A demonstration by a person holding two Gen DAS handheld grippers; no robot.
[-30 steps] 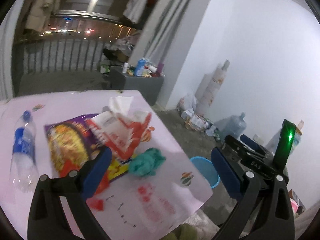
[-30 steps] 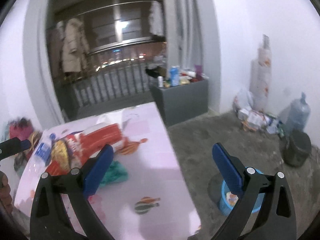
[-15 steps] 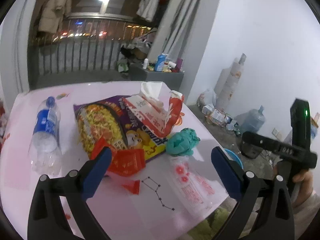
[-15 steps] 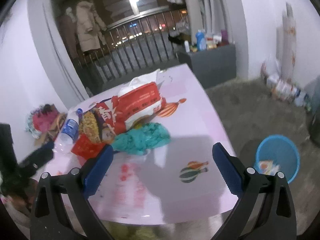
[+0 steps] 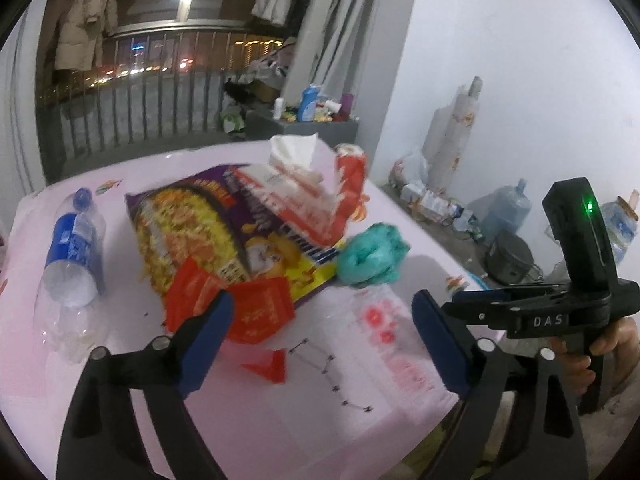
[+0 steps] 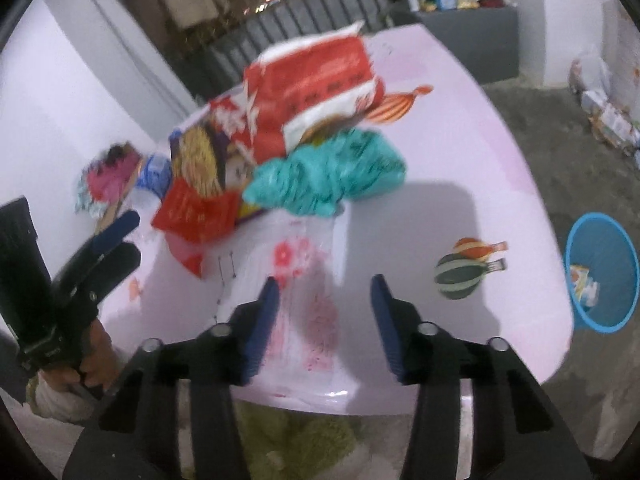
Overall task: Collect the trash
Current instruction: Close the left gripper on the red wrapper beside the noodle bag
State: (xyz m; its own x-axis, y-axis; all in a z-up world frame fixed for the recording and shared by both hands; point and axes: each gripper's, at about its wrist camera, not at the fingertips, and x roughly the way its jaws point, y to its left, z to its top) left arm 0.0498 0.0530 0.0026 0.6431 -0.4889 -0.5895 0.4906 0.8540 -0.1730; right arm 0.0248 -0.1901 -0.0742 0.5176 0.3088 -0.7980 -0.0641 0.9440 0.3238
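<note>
Between the closing, still empty fingers of the right gripper (image 6: pixel 320 312) lies a clear wrapper (image 6: pixel 308 280), probably light, limp and slippery, best pinched at its near edge; left gripper (image 5: pixel 320 332) narrowing, empty.

We see the left gripper (image 5: pixel 320 332) over the pink table (image 5: pixel 248 420), jaws closing, nothing between them. Red wrapper (image 5: pixel 256 308) just beyond its left finger. Snack bag (image 5: pixel 212 228) behind the wrapper, teal wad (image 5: pixel 372 256) right of it, bottle (image 5: pixel 74 252) left. Right gripper (image 5: pixel 472 304) at the table's right edge.
</note>
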